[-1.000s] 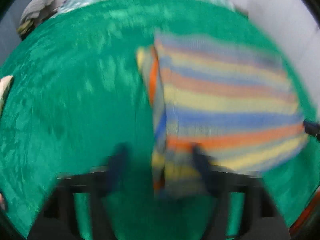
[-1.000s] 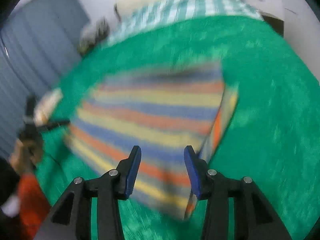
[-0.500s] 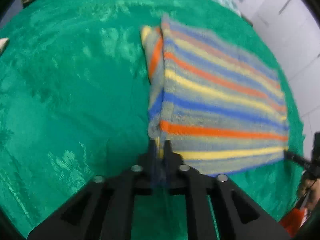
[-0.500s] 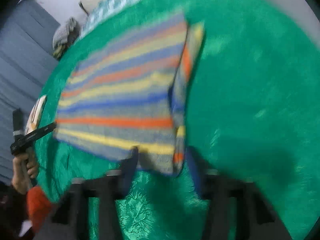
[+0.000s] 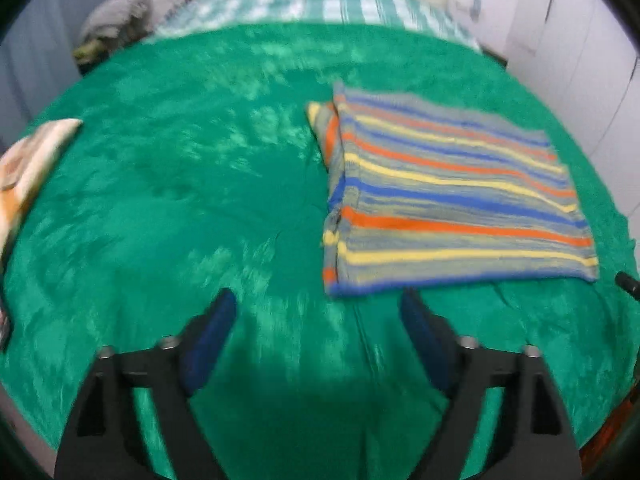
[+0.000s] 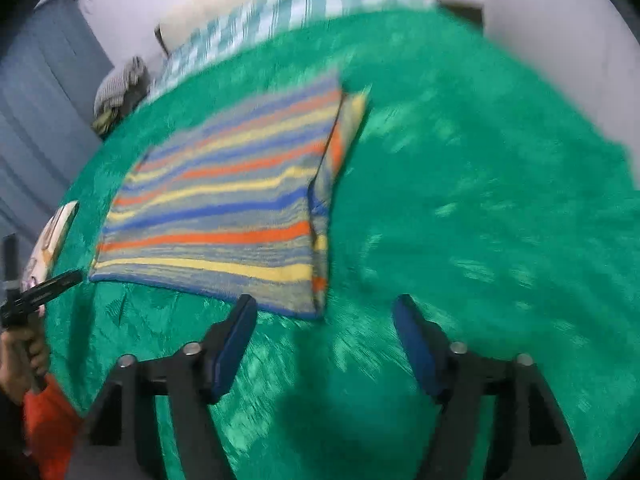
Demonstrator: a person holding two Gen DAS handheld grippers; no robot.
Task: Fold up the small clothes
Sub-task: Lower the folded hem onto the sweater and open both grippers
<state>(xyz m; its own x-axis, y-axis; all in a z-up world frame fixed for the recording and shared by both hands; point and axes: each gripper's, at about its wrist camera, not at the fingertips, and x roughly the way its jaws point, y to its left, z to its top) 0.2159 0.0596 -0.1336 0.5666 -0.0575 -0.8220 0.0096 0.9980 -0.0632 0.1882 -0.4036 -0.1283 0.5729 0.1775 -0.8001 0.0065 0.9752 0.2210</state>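
Both jaws gape just short of striped cloth (image 5: 452,204).

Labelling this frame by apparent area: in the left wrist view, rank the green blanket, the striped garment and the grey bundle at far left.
1. green blanket, fills most of the view
2. striped garment
3. grey bundle, smallest, though it lies farthest off, so true size is unsure
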